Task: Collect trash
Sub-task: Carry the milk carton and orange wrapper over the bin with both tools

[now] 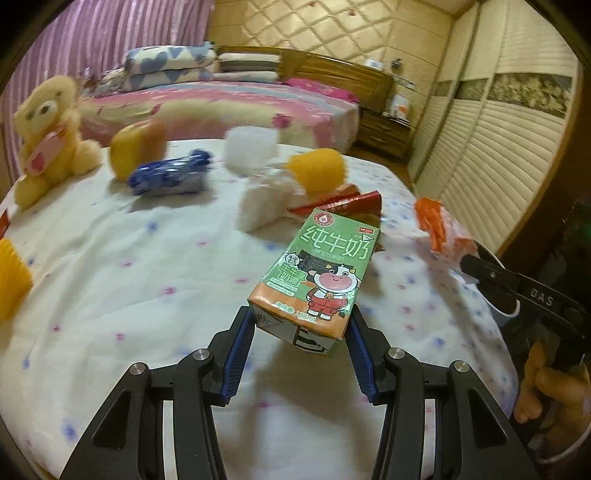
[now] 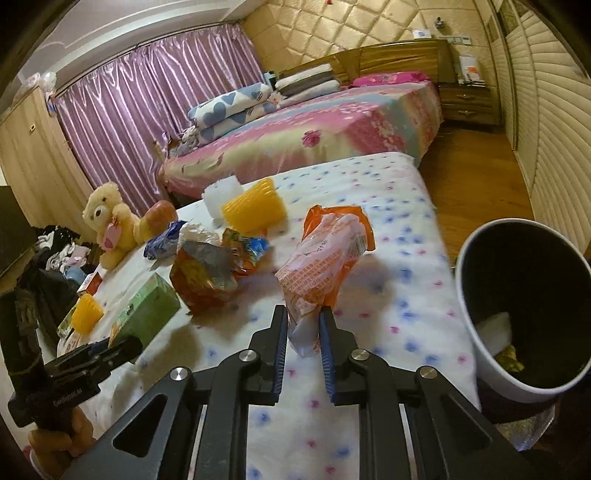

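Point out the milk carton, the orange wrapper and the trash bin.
milk carton (image 1: 325, 266): left wrist view, printed top face.
orange wrapper (image 2: 325, 254): right wrist view, middle of the crinkled pack.
trash bin (image 2: 476, 314): right wrist view, white outer wall.

— What sort of place?

— A home bedroom, plainly. A made bed (image 2: 332, 122) with a pink floral cover, folded heart-print quilts (image 2: 232, 107) and striped pillows (image 2: 306, 83) stacked at its head, set against a wooden headboard (image 2: 399, 55).

— Anything else pointing that way?

— Plenty: a padded, diamond-quilted wall (image 2: 332, 26) behind the headboard, purple satin curtains (image 2: 147, 92) over the window side, a wooden nightstand (image 2: 467, 101) beside the bed, louvred wardrobe doors (image 1: 491, 122) along one wall, wooden flooring (image 2: 469, 177). Also a yellow teddy bear (image 1: 48, 136) sitting on a flower-dotted white cover (image 1: 129, 277) in front.
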Demonstrator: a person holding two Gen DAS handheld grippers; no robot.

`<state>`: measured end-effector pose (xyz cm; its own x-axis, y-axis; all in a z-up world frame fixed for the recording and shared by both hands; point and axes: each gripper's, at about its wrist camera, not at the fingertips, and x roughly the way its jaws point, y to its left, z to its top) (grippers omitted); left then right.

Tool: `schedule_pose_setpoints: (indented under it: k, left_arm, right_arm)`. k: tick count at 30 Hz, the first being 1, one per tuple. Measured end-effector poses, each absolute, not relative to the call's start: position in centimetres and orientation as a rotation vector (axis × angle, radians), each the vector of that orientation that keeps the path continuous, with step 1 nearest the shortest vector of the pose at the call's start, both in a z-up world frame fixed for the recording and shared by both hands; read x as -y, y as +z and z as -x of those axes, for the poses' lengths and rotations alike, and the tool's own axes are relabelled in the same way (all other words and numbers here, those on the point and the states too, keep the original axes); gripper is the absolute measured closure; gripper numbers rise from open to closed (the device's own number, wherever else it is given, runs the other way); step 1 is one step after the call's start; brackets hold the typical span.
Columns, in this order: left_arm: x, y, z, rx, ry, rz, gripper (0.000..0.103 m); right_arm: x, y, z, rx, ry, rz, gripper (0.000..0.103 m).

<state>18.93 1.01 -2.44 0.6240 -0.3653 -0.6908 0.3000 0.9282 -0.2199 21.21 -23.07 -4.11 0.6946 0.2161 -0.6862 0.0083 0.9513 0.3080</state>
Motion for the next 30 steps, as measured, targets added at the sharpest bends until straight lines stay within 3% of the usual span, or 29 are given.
schedule_pose_setpoints:
  k: [30]
  left_arm:
    - [12.7, -4.3, -22.9, -0.837, -0.607, -0.070, 0.055]
  right_arm:
    - [32.3, -3.8, -15.2, -0.775, -0.075, -0.351, 0.087]
